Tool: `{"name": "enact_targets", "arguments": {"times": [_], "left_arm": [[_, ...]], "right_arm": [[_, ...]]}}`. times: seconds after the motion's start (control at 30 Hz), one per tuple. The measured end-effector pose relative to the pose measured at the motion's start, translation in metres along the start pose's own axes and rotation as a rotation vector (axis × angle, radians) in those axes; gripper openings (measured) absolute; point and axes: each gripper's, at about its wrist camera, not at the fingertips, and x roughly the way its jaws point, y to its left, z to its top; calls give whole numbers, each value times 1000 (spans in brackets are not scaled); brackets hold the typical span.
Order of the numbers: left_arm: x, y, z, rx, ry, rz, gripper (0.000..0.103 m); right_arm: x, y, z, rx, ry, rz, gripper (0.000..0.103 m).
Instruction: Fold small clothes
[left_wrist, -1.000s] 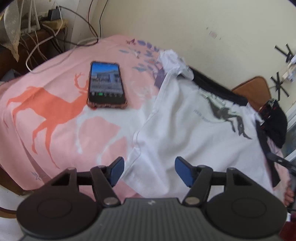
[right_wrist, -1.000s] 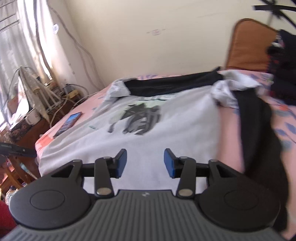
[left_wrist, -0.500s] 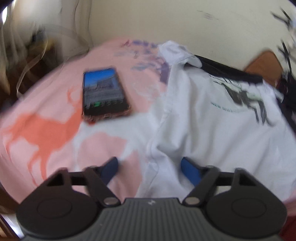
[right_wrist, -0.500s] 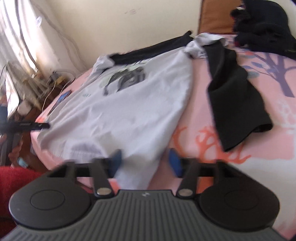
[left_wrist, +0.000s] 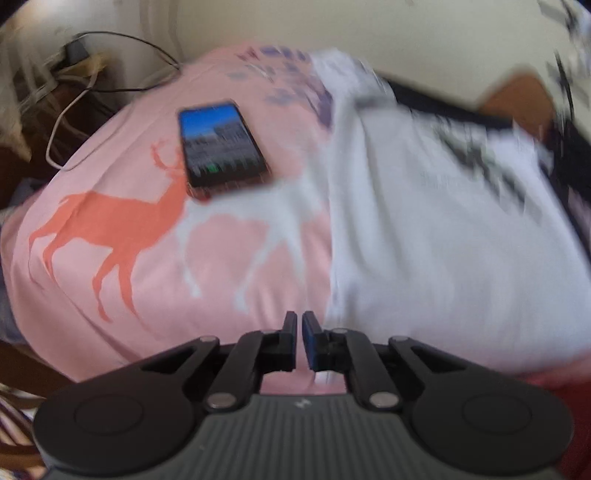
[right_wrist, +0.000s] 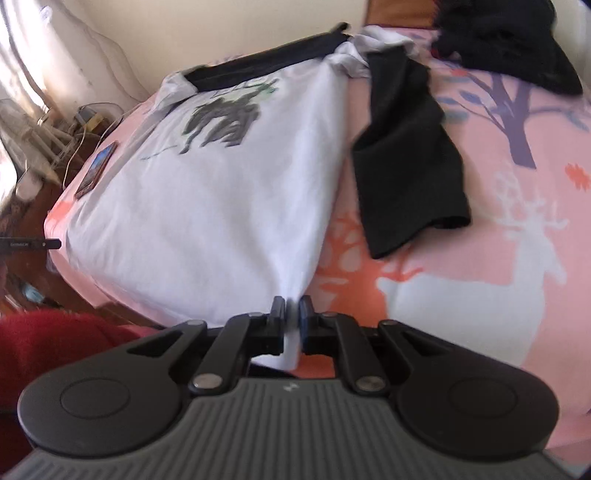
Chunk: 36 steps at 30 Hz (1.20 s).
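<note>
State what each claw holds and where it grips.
The right claw pinches the white T-shirt at its near hem corner. The left claw is shut beside the shirt's other hem corner; no cloth shows between its pads.

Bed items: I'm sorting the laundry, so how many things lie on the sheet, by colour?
White: 1, the T-shirt
Black: 2, the sleeved garment and the heap at the far corner
Dark with lit screen: 1, the phone
Total: 4
</note>
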Motion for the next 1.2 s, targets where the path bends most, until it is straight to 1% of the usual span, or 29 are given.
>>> {"name": "enact_targets", "arguments": {"times": [0.03,0.07,0.1,0.13,0.17,0.2,0.27,0.3,0.37,0.4,0.43,0.47,0.53,0.57,0.6,0.63,0.67,0.73,0.83,0.93,0.97,1.0,1.03,1.07,1.1,1.13,1.2], "left_arm": [[-3,3,6,-26,-31,-15,9],[-4,4,11,-34,-54,-24,18],[-3,2,17,-28,-70,-23,24],[-1,-2,21,-13,-76,-13,36],[3,-7,24,8,-77,-3,39],[7,-12,27,29,-73,-1,39],[17,-22,33,59,-71,-18,39],[22,-28,37,70,-76,-34,39],[29,-41,45,88,-91,-70,39],[32,-48,49,99,-100,-87,39],[34,-55,52,113,-109,-101,41],[37,-62,56,127,-116,-113,44],[41,-75,62,151,-131,-139,47],[44,-80,65,156,-138,-152,47],[46,-84,68,154,-144,-166,47],[48,-87,72,148,-149,-181,47],[51,-90,77,138,-154,-196,47],[58,-96,86,117,-161,-229,47],[70,-109,95,118,-163,-275,47],[85,-121,97,137,-144,-304,47],[90,-124,97,143,-135,-314,47],[95,-126,98,148,-123,-322,47],[100,-128,99,152,-113,-328,47],[104,-128,99,155,-105,-333,47],[108,-128,100,157,-99,-336,47],[112,-128,101,157,-94,-338,47],[120,-124,104,146,-87,-342,47]], "right_arm": [[-7,-8,4,42,-49,15,17],[-15,-16,8,83,-105,27,27],[-23,-23,13,115,-163,28,33],[-32,-29,17,136,-221,7,42],[-37,-32,19,146,-268,-29,46],[-41,-36,22,152,-303,-74,47],[-41,-44,27,168,-344,-145,52],[-37,-48,31,174,-350,-164,52],[-25,-56,37,174,-347,-174,55],[-16,-57,40,164,-336,-178,57],[-6,-57,42,150,-319,-191,63],[1,-54,41,134,-302,-207,65],[19,-54,43,102,-254,-225,66],[21,-53,41,74,-256,-233,66],[24,-45,41,29,-265,-259,66],[28,-41,45,-3,-251,-284,65],[31,-39,48,-17,-258,-300,65],[28,-37,57,-11,-289,-291,65],[28,-34,71,2,-313,-252,65],[39,-28,80,-14,-282,-224,65],[46,-28,82,-15,-255,-210,59],[54,-29,83,-20,-213,-197,44],[59,-32,85,-25,-192,-207,13],[58,-34,90,-22,-191,-224,5],[54,-43,99,32,-181,-188,5],[43,-52,109,95,-212,-157,5],[10,-59,134,152,-320,-147,5]]}}
